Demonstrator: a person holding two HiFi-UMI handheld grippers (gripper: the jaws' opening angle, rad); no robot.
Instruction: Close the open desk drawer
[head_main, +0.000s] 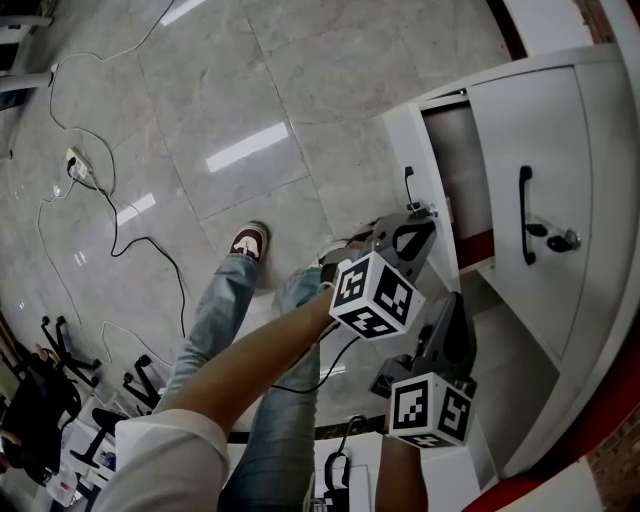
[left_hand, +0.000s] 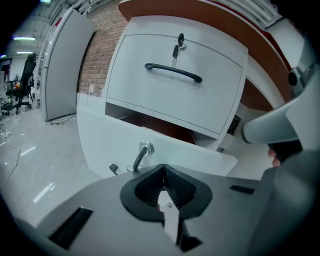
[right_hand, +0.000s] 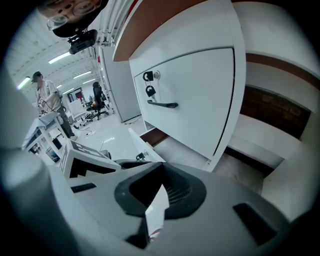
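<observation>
Desk drawer (head_main: 447, 160): lower of two in the white cabinet, pulled out, with a metal lock (left_hand: 143, 149) on its white front. Upper drawer (left_hand: 175, 95): shut, with a black handle (left_hand: 173, 72). Your left claw (left_hand: 163, 172): jaws together, nothing between them, just short of the open drawer's front. Your right claw (right_hand: 161, 172): jaws together, empty, beside the left one and farther from the drawer.

Below upper drawer (left_hand: 150, 95): open drawer (left_hand: 100, 142); left claw (left_hand: 163, 184) close before it.
</observation>
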